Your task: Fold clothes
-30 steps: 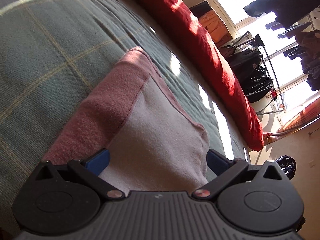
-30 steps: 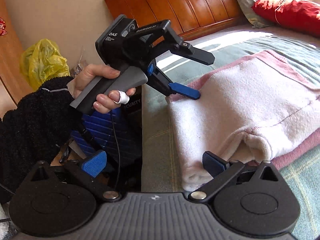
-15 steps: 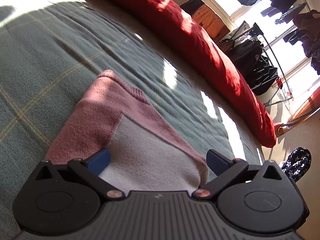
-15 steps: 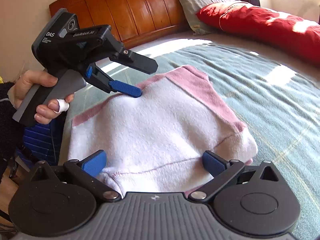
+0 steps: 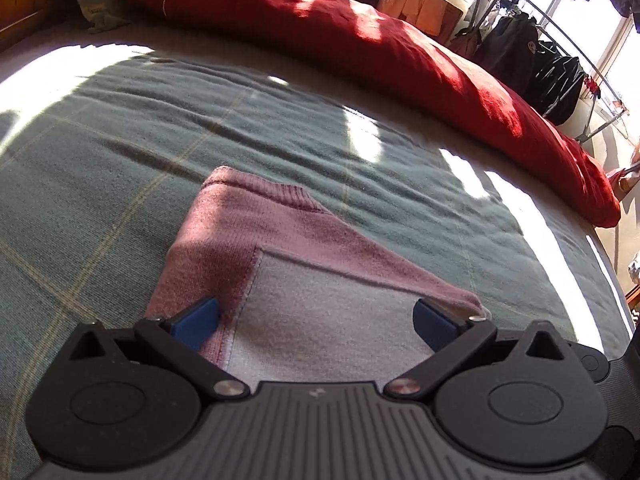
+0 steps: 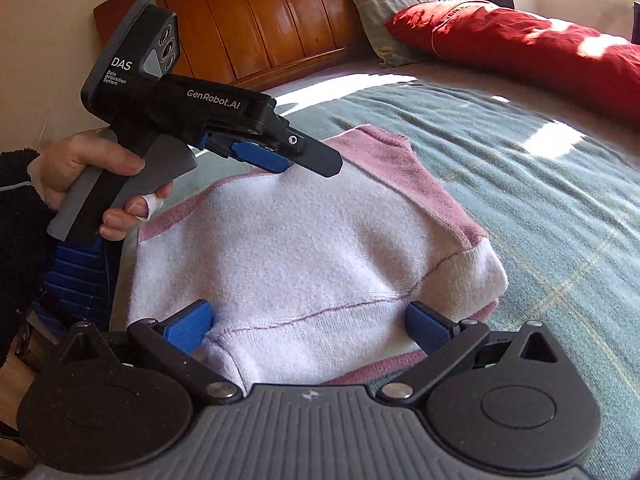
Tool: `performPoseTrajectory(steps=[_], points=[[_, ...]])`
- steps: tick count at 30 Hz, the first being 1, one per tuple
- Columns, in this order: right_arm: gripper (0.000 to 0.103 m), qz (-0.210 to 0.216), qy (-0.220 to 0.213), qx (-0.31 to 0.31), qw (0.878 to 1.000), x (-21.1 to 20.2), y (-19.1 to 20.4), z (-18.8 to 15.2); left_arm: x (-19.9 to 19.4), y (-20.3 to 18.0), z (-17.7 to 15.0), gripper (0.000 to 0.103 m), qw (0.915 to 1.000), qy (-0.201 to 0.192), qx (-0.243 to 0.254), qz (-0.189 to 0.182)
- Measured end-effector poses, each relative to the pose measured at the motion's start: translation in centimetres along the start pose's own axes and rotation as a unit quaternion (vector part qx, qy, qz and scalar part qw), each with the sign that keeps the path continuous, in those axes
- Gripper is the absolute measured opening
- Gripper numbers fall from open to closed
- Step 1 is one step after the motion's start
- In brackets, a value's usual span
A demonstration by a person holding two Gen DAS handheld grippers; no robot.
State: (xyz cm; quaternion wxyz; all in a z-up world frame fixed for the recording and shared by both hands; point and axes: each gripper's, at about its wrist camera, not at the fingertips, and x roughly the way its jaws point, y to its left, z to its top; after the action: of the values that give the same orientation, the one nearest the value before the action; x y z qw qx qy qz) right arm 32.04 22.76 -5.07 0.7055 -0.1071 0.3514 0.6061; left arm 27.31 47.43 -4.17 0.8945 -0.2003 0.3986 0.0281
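A folded pink and white knit garment [image 6: 312, 240] lies on the green checked blanket [image 6: 540, 200]. My right gripper [image 6: 308, 322] is open at the garment's near edge, one blue pad on each side of the white fold, with nothing pinched. A hand holds my left gripper [image 6: 296, 160] low over the garment's far left part. In the left wrist view the left gripper [image 5: 316, 320] is open above the garment [image 5: 320, 280], where the pink band meets the white panel. Whether its pads touch the cloth is unclear.
A long red duvet [image 5: 360, 40] lies along the bed's far side. The wooden headboard [image 6: 280, 20] and a grey pillow [image 6: 384, 12] stand at the bed's head. A rack of dark clothes [image 5: 540, 60] stands by the window. The bed's edge lies just left of the garment.
My right gripper swung from the bed's edge to face the garment squarely, straddling its near fold. My left gripper turned and settled lower over the garment. Both stayed open.
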Motion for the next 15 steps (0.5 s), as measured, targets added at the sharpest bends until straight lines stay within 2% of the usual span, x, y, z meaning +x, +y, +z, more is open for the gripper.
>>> performPoseTrajectory(steps=[4, 6, 10, 13, 15], points=[[0.103, -0.003, 0.001, 0.000, 1.000, 0.2, 0.0, 0.1, -1.8, -0.7, 0.1, 0.102, 0.9999, -0.011, 0.006, -0.003], [0.103, -0.003, 0.000, 0.003, 1.000, 0.4, -0.2, 0.2, -3.0, -1.7, -0.4, 0.102, 0.9994, -0.020, 0.024, -0.018], [0.103, -0.001, -0.002, 0.005, 1.000, 0.4, -0.3, 0.1, -4.1, -3.2, -2.4, 0.102, 0.9980, -0.007, 0.043, -0.047], [0.103, -0.002, -0.004, 0.005, 1.000, 0.4, -0.3, 0.0, -3.0, -3.2, -3.8, 0.102, 0.9982, 0.008, 0.046, -0.036], [0.103, -0.004, -0.009, 0.006, 1.000, 0.5, -0.2, -0.2, -2.2, -2.8, -4.2, 0.102, 0.9983, 0.003, 0.047, -0.032]])
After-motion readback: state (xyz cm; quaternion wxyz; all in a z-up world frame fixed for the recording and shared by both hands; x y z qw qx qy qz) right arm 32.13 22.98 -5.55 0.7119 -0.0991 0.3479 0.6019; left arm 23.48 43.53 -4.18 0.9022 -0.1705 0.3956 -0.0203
